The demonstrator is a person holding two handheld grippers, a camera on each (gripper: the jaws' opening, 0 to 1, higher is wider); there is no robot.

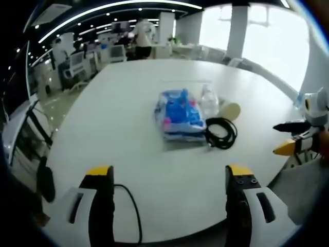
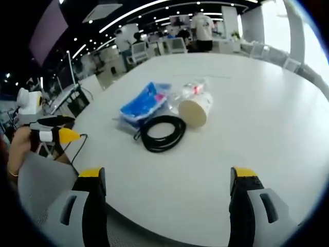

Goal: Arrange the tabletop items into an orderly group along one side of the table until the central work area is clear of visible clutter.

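clutter dead ahead of both grippers, nothing in hand yet

we find the items bunched mid-table (image 1: 128,103): a blue-printed plastic packet (image 1: 179,114), a coiled black cable (image 1: 221,132), a paper cup (image 2: 196,109) lying on its side, and a clear plastic bottle (image 2: 191,89) lying behind the cup. in the right gripper view the cable (image 2: 164,132) sits nearest us, touching the packet (image 2: 143,103) on one side and just beside the cup's base on the other.

the left gripper (image 1: 169,206) has its jaws spread wide and empty over the near table edge, a thin black lead trailing between them. the right gripper (image 2: 167,206) is likewise released, holding nothing, also at the near edge.

the relation that matters: from the left gripper the packet lies straight ahead and the cable ahead and a little right; from the right gripper the cable lies ahead and slightly left, with the cup just behind it. the cup's long axis runs roughly away from the right jaws, open mouth toward us. we judge the right gripper a touch nearer the cable and cup, the left better lined up on the packet.

the left gripper also shows at the left of the right gripper view, held by a hand (image 2: 20,149), well apart from the pile. we judge the sorting not yet begun.
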